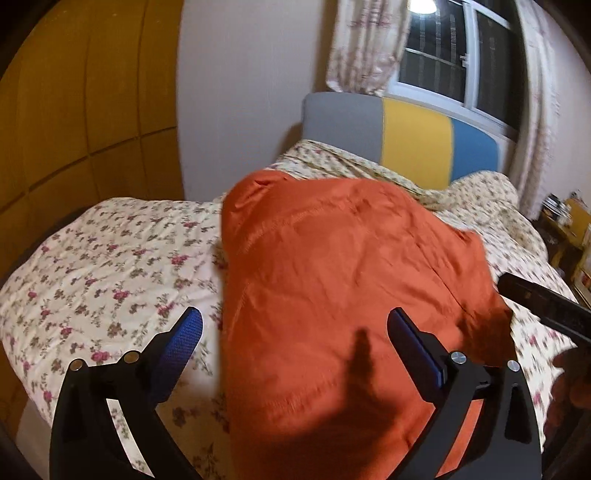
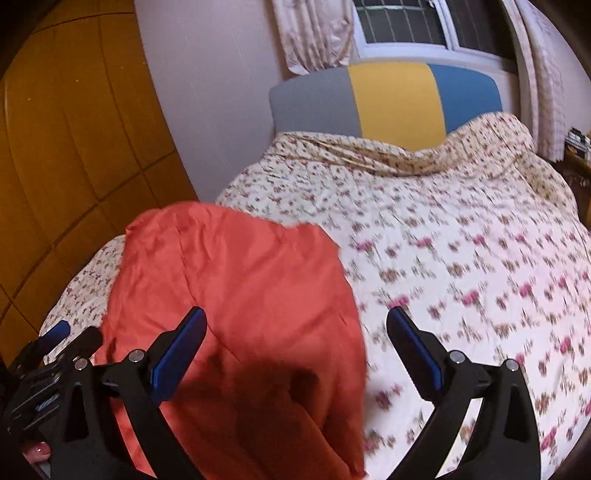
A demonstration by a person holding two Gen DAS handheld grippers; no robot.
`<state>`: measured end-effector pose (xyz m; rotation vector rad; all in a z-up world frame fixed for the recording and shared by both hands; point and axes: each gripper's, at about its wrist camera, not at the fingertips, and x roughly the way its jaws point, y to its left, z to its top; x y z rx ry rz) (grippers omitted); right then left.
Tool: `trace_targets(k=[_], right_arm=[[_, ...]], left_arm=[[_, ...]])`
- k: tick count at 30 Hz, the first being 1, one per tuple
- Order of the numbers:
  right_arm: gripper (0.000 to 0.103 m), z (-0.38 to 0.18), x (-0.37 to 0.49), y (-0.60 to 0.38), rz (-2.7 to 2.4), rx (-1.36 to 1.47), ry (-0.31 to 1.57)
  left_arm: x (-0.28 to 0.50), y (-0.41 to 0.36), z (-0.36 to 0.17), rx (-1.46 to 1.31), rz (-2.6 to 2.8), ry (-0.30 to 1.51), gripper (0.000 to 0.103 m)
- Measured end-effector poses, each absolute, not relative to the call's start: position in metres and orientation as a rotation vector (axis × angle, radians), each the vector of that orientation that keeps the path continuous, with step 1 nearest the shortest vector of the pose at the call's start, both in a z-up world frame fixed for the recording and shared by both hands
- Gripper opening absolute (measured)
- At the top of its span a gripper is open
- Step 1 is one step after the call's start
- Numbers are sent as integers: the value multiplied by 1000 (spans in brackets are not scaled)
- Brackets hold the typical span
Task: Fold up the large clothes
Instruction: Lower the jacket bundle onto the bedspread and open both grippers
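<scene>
orange garment [image 1: 351, 280] lies on floral-quilted bed [image 2: 461, 229].

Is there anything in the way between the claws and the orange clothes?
No, nothing visible. The orange garment lies on the floral bedspread, directly beneath both open claws: left claw, right claw.

Bedroom at night: a bed [image 2: 461, 236] with a cream floral quilt, bunched up near the headboard [image 2: 391, 99], which is padded in grey, yellow and blue panels. Behind that there's a white-framed window [image 1: 458, 55] showing dark outside with a lamp reflection [image 1: 421, 5] in the glass, floral curtains [image 1: 362, 48] on both sides, and a plain pale wall [image 1: 240, 92]. Left side is a big orangey wooden wardrobe [image 2: 74, 129] with panelled doors, and some cluttered shelves [image 1: 569, 221] sit far right, too blurry to make out
</scene>
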<state>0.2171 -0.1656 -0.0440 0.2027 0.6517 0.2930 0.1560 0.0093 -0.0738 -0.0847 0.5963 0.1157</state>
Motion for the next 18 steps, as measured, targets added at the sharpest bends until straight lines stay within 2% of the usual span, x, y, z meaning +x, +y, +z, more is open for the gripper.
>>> trace_targets(k=[5, 9, 12, 18], right_arm=[[95, -32, 243, -140, 330, 201, 626], [77, -32, 267, -115, 356, 177, 629], [69, -42, 285, -101, 356, 154, 648], [67, -81, 316, -91, 342, 129, 719]], left_arm=[[193, 14, -66, -139, 177, 624, 100], [226, 18, -68, -126, 249, 646, 100], [249, 22, -74, -130, 268, 653, 100], [275, 28, -99, -166, 254, 713, 100]])
